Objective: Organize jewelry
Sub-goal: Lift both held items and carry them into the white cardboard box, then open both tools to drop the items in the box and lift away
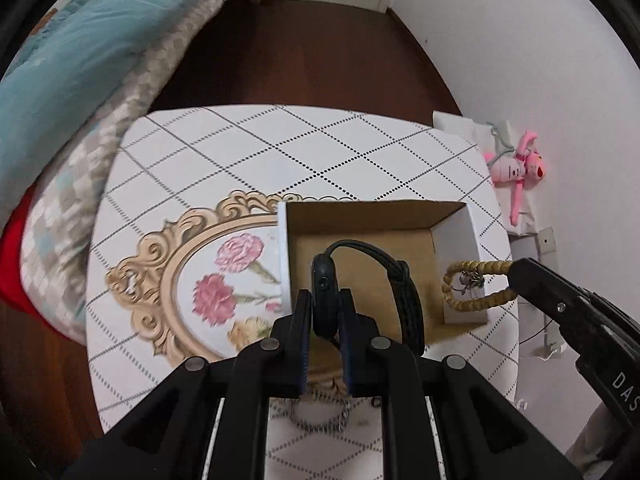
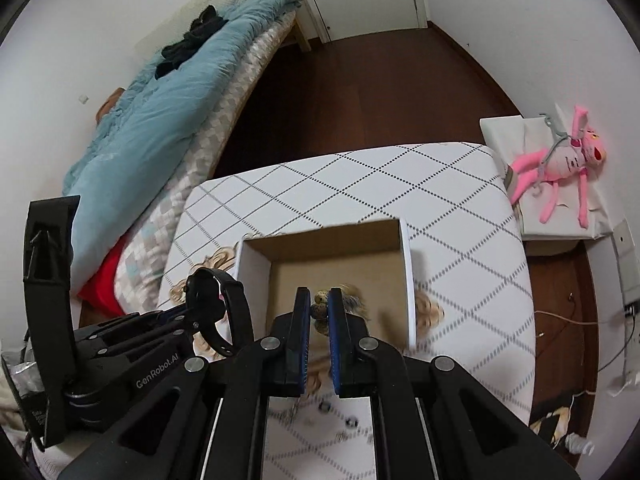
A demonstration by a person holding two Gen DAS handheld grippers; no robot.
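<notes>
**Both pieces held over the open box**

The left gripper [image 1: 325, 312] pinches a black watch [image 1: 324, 284] by its case, fingers pressed on either side; the strap loops up and away to the right, so the watch's long axis runs across the fingers rather than along them. It hangs above the near left part of the cardboard box [image 1: 362, 216], which sits on the bench [image 1: 280, 140] toward its right edge.

The right gripper [image 2: 319, 312] pinches a twisted gold bracelet [image 1: 476, 286], its fingers closed on one end. From the left wrist view the loop juts out over the box's right wall, partly inside.

Both pieces lie directly above the box floor; a straight lowering looks enough. The watch sits deeper over the opening.
</notes>
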